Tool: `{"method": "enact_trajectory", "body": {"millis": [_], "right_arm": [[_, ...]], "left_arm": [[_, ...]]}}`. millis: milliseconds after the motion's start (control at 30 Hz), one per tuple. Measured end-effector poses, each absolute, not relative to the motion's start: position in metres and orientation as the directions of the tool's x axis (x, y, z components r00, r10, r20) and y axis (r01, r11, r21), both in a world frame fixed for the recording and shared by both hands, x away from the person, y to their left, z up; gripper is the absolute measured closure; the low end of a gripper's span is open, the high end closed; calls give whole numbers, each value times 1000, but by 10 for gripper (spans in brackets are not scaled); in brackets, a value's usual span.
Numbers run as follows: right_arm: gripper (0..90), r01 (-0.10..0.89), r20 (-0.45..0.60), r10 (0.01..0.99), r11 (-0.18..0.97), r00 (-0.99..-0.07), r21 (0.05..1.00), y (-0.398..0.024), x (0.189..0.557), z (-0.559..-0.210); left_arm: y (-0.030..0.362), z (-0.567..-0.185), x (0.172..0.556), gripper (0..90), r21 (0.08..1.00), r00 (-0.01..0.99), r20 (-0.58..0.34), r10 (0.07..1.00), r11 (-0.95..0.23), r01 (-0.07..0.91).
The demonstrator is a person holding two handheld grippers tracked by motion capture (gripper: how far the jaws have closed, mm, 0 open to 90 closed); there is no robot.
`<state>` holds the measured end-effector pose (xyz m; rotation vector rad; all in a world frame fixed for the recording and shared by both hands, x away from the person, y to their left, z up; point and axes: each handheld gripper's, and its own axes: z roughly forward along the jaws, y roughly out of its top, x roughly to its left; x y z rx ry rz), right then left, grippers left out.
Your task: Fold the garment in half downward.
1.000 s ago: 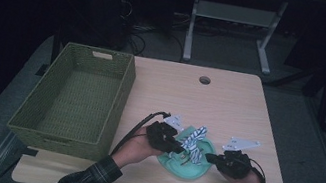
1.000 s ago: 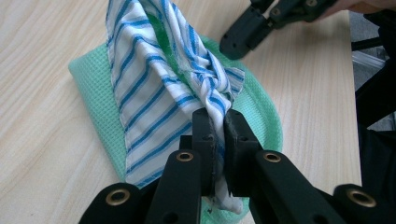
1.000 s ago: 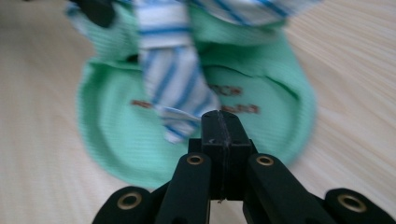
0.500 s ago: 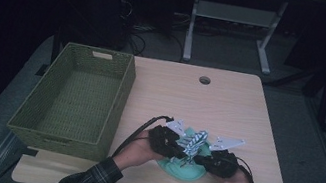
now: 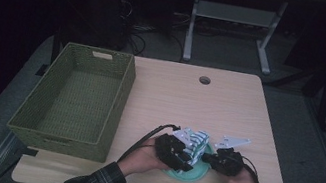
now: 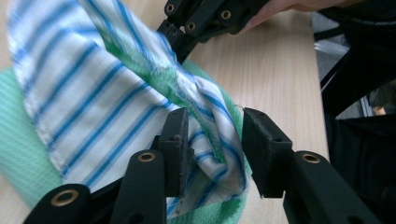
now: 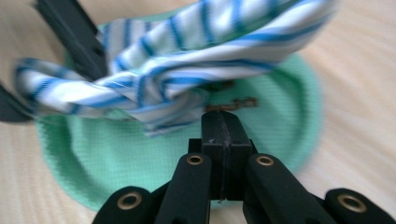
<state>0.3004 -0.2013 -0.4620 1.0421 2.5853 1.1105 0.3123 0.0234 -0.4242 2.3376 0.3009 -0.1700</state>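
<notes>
A white cloth with blue stripes (image 5: 198,140) lies bunched on a round green mat (image 5: 185,175) near the table's front edge. My left gripper (image 5: 190,161) comes at it from the left. Its jaws have just been opening, and a fold of the striped cloth (image 6: 93,93) sags loosely between them over the green mat (image 6: 18,140). My left gripper (image 6: 215,140) stands open. My right gripper (image 5: 205,158) faces it from the right, shut. In the right gripper view my right gripper (image 7: 224,122) has its jaws pressed together just under the striped cloth (image 7: 187,56). I cannot tell whether cloth is pinched there.
A green woven basket (image 5: 121,95) stands empty on the left half of the table. A cable hole (image 5: 204,80) sits near the far edge. Bare wood (image 5: 189,106) lies between the basket and the hands. A metal frame (image 5: 191,25) stands beyond the table.
The right hand has moved left, toward the left one. The striped cloth has bunched up between the grippers. The left jaws have parted.
</notes>
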Motion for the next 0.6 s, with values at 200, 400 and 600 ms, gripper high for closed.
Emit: {"method": "enact_trajectory", "body": {"millis": [200,400,600], "right_arm": [[895,538,95,691,460,-716,706,-217,308,-450],[895,492,65,697,432,-714,756,-224,318,-427],[895,454,53,675,435,-736,778,-211,324,-409]], "left_arm": [[39,-407,316,582,716,961,-197,195,-641,277],[60,-399,319,678,720,954,-189,235,-627,297],[67,-408,322,874,673,942,-208,265,-660,334]]}}
